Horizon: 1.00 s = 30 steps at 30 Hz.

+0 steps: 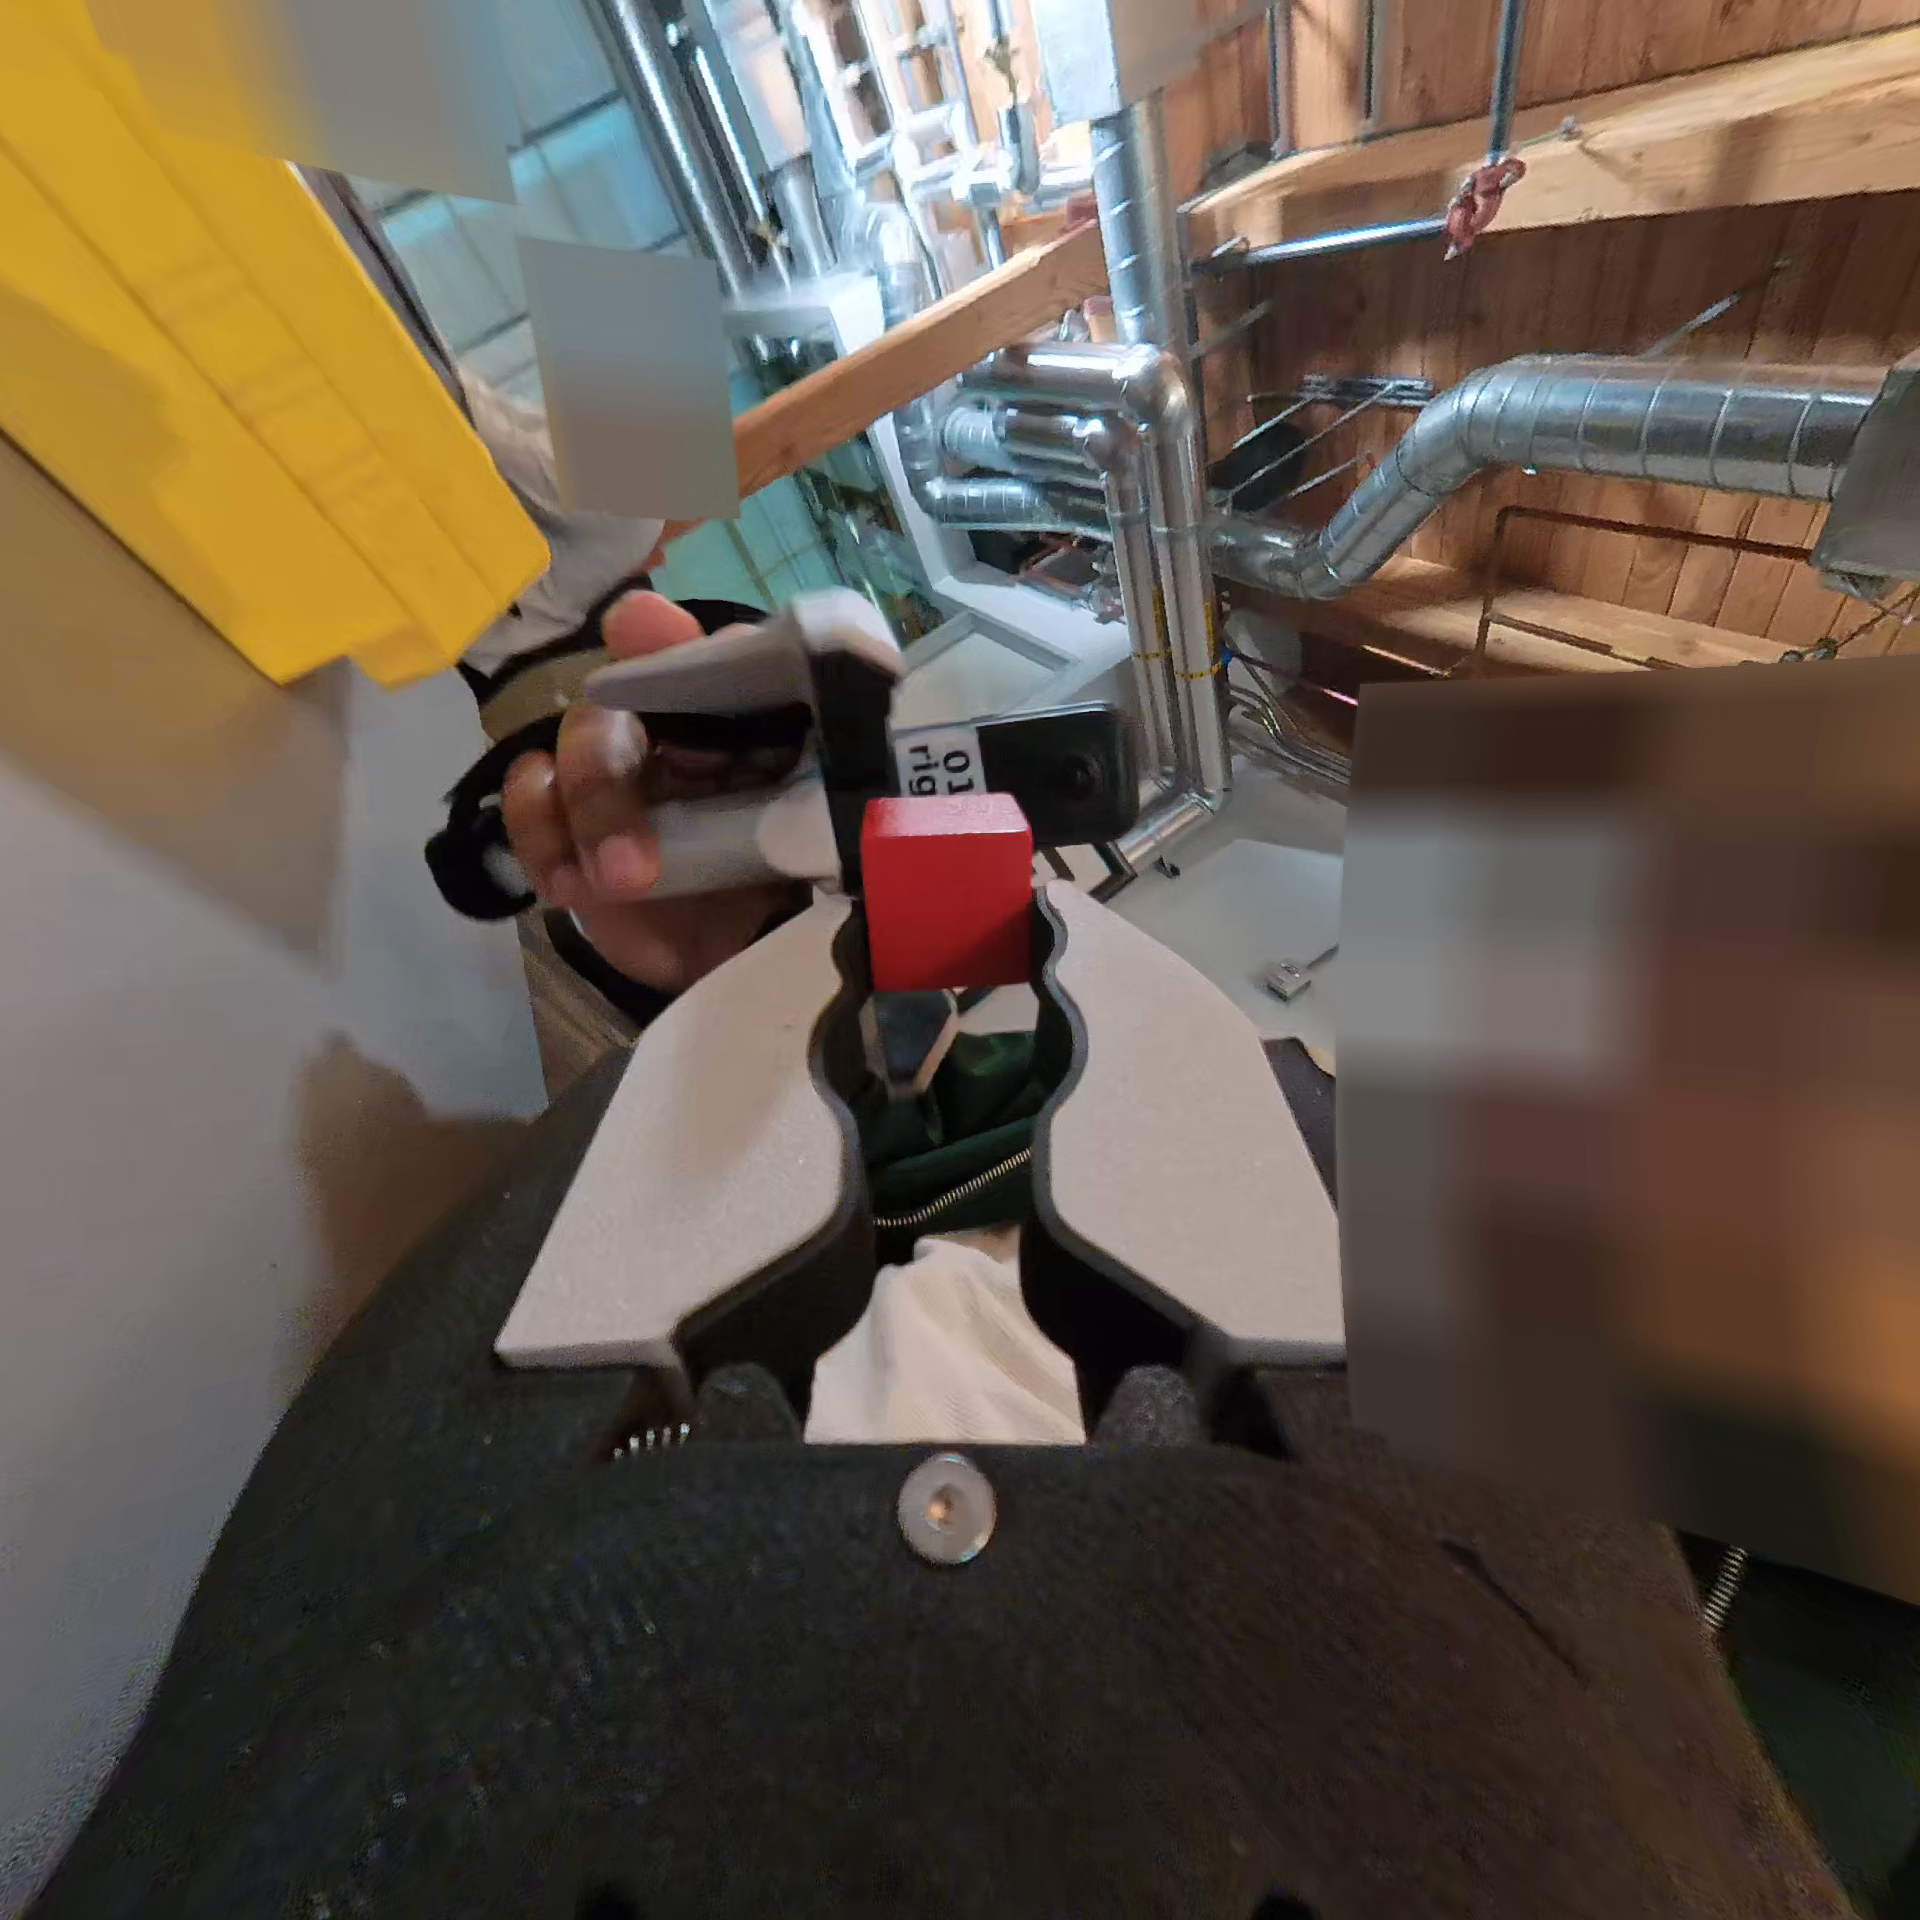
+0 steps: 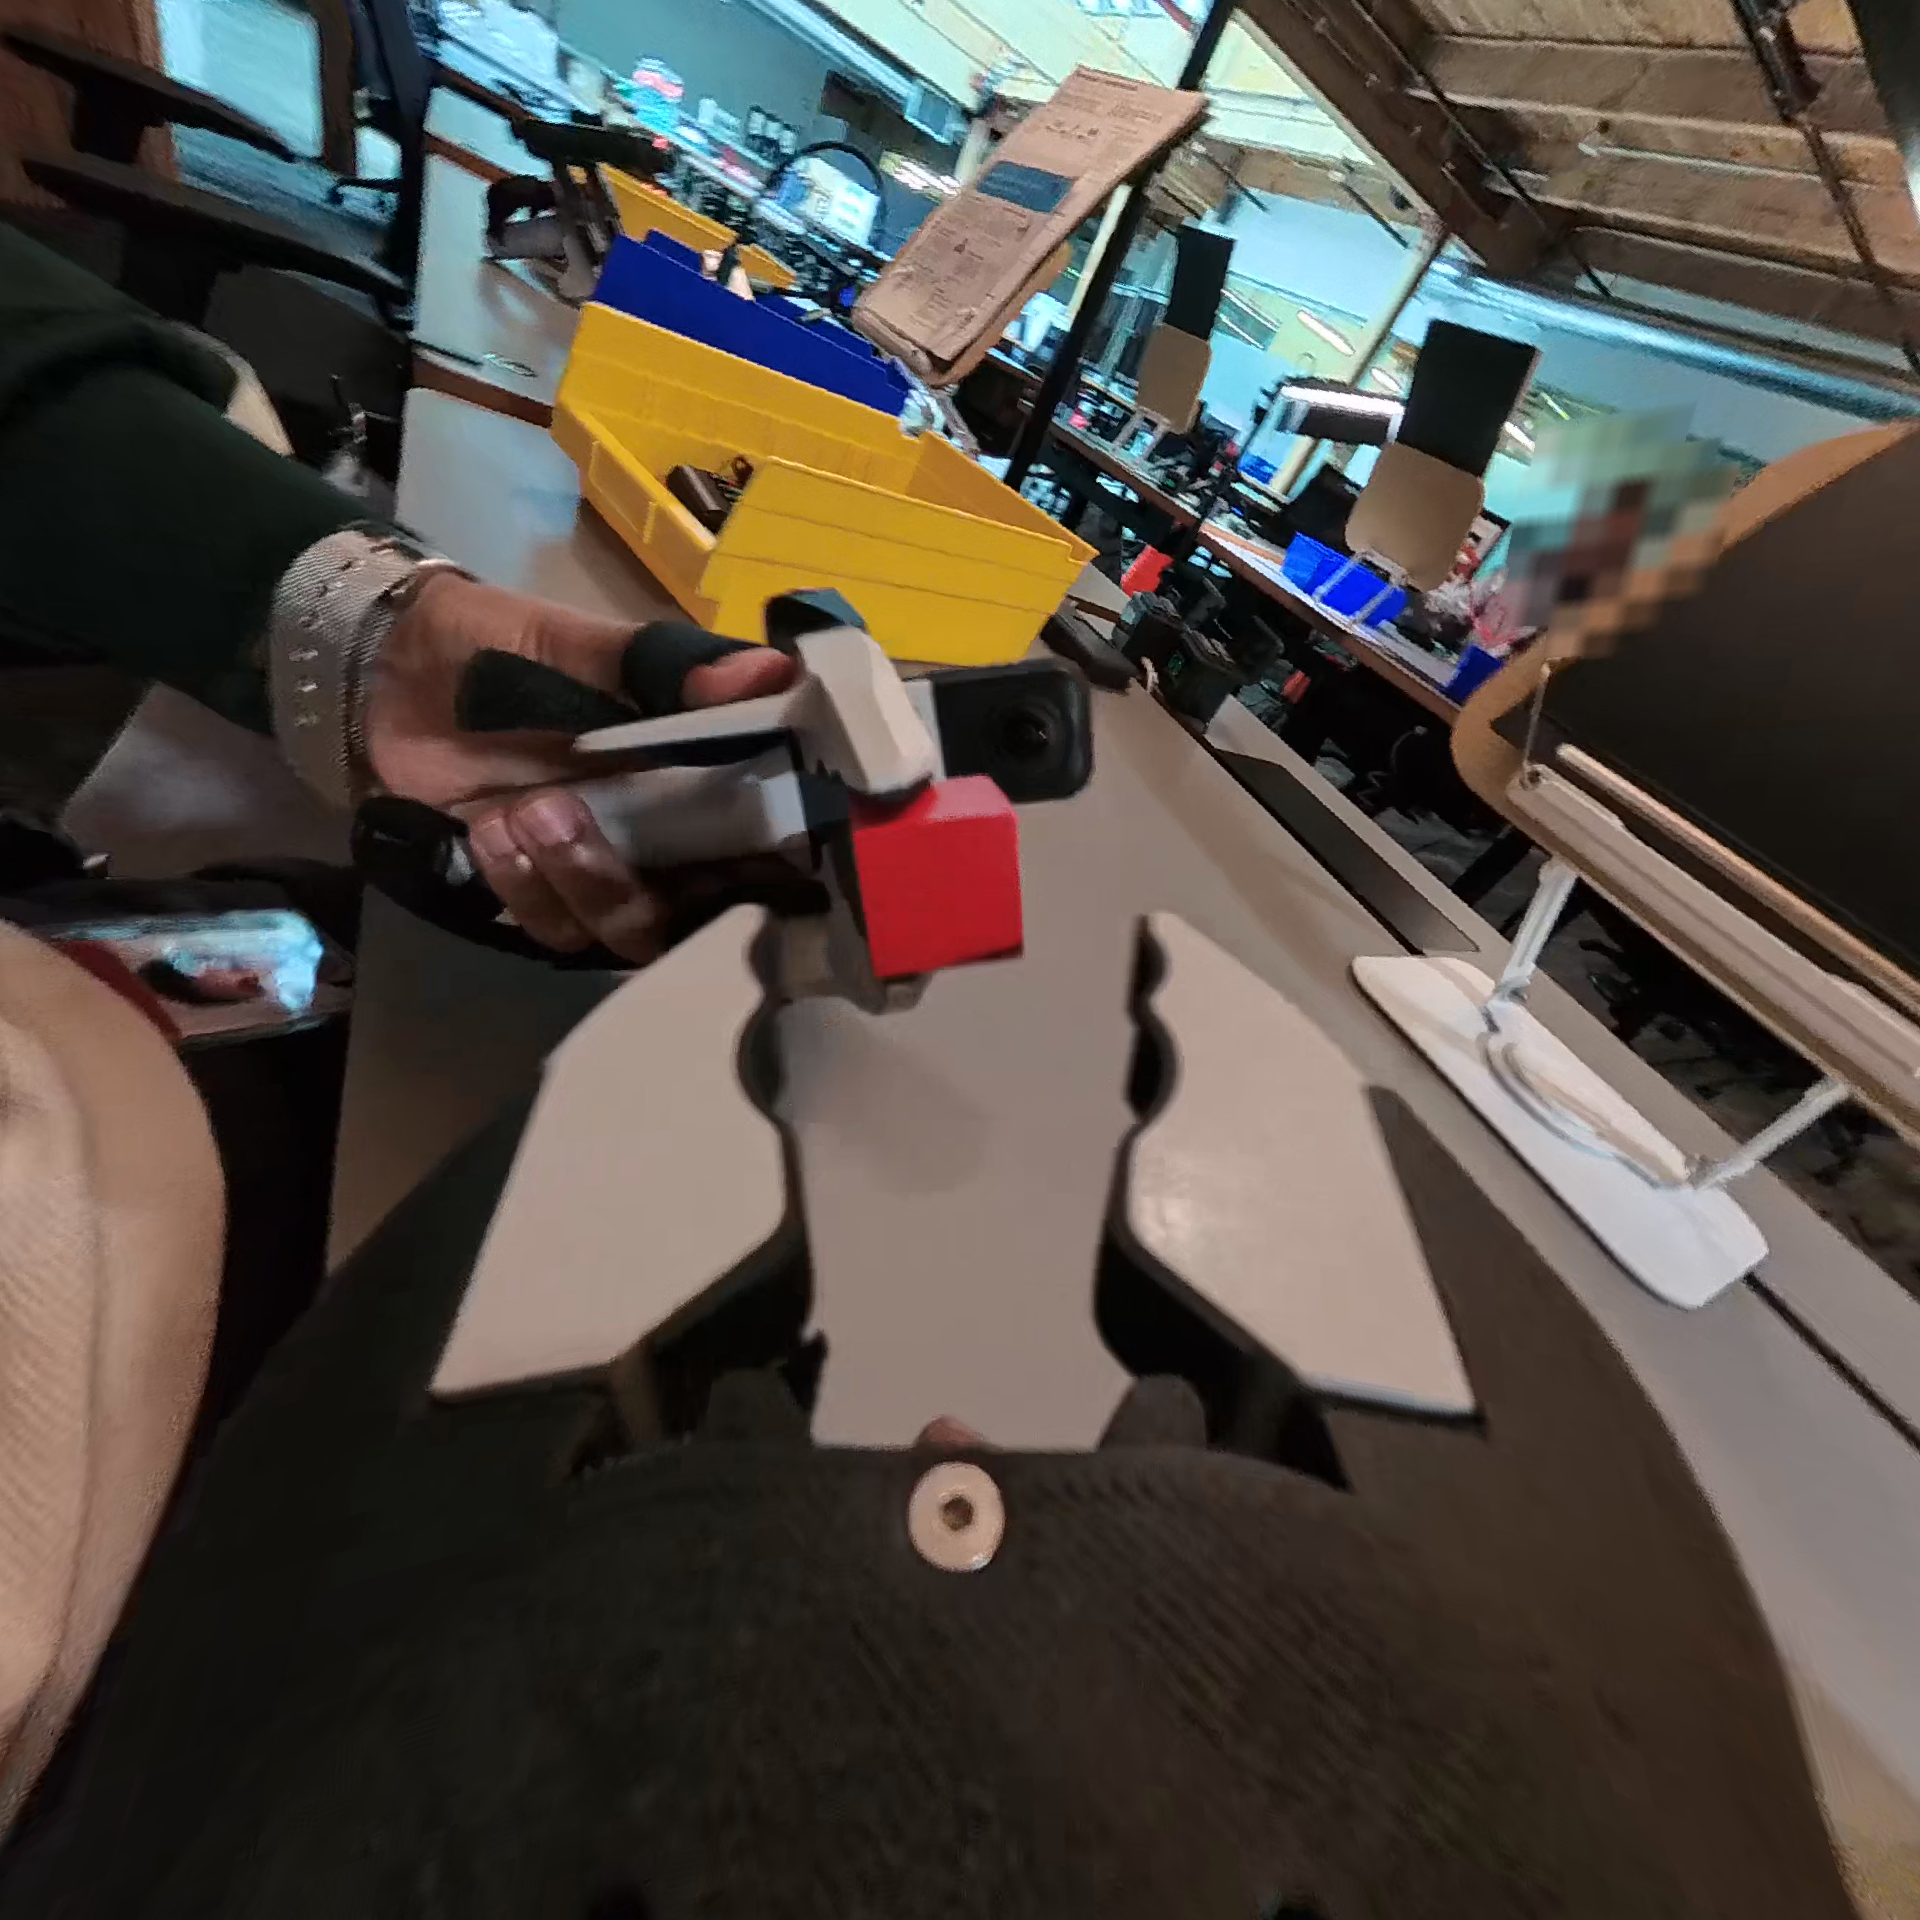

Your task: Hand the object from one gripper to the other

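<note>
Workshop bench under me, yellow bin (image 2: 831, 520) behind. My left gripper (image 1: 948, 914) clamps red block (image 1: 945, 894) at fingertips. My right gripper (image 2: 951, 951) spread wide, block (image 2: 935, 878) just ahead, not between fingers. Handover not done: right must close, left release.

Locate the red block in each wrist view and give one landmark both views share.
Left wrist view: red block at centre, clamped between the left gripper fingertips.
Right wrist view: red block just above centre, in the far gripper, beyond the open right gripper.
Shared landmark: yellow bin.
</note>
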Motion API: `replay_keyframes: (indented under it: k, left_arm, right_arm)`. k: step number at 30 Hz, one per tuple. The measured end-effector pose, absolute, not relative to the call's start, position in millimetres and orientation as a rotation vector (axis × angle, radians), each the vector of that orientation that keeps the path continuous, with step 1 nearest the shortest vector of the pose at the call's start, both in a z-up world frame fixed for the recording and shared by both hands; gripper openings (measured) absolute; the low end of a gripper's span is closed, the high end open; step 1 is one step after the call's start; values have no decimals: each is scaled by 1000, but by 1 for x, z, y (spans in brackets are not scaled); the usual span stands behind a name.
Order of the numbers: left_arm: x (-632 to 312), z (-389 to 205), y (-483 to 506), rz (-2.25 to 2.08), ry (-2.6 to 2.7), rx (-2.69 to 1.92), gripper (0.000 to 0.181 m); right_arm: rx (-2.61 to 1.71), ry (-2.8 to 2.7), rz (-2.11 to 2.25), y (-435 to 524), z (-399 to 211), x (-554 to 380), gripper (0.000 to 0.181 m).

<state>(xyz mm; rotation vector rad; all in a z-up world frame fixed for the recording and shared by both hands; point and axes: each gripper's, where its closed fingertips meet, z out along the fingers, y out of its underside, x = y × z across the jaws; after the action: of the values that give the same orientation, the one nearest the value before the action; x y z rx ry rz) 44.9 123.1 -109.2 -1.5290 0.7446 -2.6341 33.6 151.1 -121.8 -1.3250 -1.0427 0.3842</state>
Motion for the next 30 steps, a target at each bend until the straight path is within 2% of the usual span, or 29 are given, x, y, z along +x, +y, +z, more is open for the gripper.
replay_keyframes:
  k: [1, 4, 15, 23, 30]
  left_arm:
    - [44, -107, 127, -2610, 729, -1513, 30]
    - [41, -111, 139, -2439, 743, -1501, 29]
    - [37, -110, 148, -1733, 1043, -1321, 29]
    - [47, -132, 145, -1372, 1242, -1356, 30]
    - [29, -153, 183, -442, 1408, -1418, 32]
  right_arm:
    - [-1351, -1003, 397, 156, -122, 36, 79]
    - [-1404, -902, 487, 163, -121, 41, 93]
    - [-1416, -543, 934, 169, -99, 60, 90]
    - [-1432, -492, 1031, 169, -98, 63, 83]
    - [-1738, -474, 944, 175, -135, 63, 48]
